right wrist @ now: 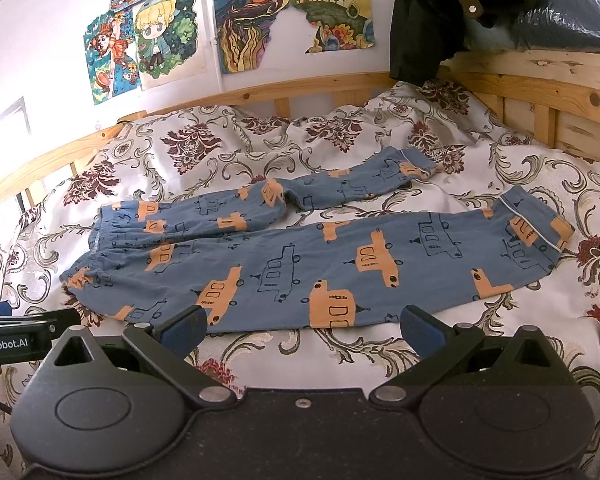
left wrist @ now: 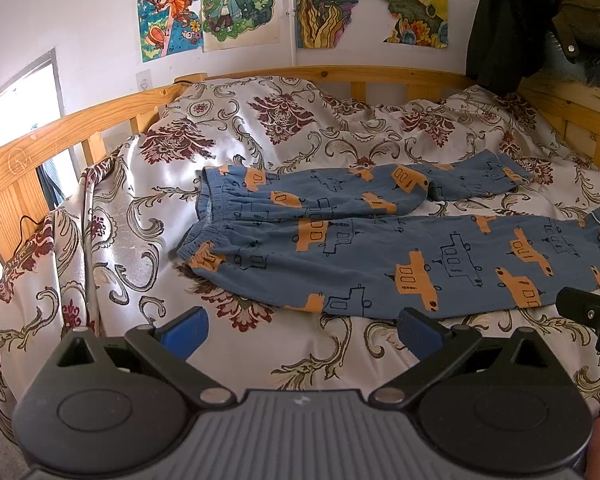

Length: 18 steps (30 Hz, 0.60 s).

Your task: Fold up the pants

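Both pairs of jaws stand spread wide with nothing between them: the left gripper [left wrist: 302, 330] hangs over bare bedspread just short of the near edge of the pants [left wrist: 380, 248], and the right gripper [right wrist: 302, 328] hovers with its fingertips at the hem side of that same near edge, the left blue pad [right wrist: 188, 326] overlapping the cloth in view, though whether it touches cannot be told. These blue pants with orange and outlined vehicle prints lie spread across the patterned bedspread [left wrist: 148, 208], waistband [left wrist: 208, 216] toward the left, the near leg laid long and fairly flat, the far leg bent and bunched at its knee and angled away toward the wooden bed rail [left wrist: 340, 74]. No fold looks started yet. The risks from here seem mostly about the soft base: a pinch aimed low could catch the slippery bedspread along with the pants and drag both. Gripping only the top layer at the waistband or cuff [right wrist: 536, 220] would let the lower layer lag and twist. The crooked far leg, if brought over unstraightened, would likely lock in a lumpy, uneven fold.
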### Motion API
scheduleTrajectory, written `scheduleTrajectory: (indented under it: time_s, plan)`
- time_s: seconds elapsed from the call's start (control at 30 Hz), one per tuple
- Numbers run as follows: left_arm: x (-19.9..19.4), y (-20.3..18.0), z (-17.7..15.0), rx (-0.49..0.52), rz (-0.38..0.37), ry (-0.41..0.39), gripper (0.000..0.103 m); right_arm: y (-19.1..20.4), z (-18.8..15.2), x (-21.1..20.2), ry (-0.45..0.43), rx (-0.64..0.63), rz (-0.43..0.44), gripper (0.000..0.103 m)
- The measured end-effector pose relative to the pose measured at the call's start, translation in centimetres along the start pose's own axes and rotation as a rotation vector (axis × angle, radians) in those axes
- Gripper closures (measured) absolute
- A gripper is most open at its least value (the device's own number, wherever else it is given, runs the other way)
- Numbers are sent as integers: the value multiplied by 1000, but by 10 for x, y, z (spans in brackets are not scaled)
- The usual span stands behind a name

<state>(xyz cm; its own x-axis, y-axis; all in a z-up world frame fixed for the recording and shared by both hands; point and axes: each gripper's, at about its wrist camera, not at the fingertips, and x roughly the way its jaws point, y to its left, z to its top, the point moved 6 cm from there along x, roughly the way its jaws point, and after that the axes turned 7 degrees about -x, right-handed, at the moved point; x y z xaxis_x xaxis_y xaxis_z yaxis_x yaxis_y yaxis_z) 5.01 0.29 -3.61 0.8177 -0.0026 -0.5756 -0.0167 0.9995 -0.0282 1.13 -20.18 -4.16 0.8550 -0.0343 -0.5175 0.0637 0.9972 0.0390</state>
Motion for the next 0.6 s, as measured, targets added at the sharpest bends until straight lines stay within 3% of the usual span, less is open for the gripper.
scheduleTrajectory:
  time_s: [0.6]
  plan:
    - [0,0,0,0,0,2,0,0,-1,-2,2,4,1,1]
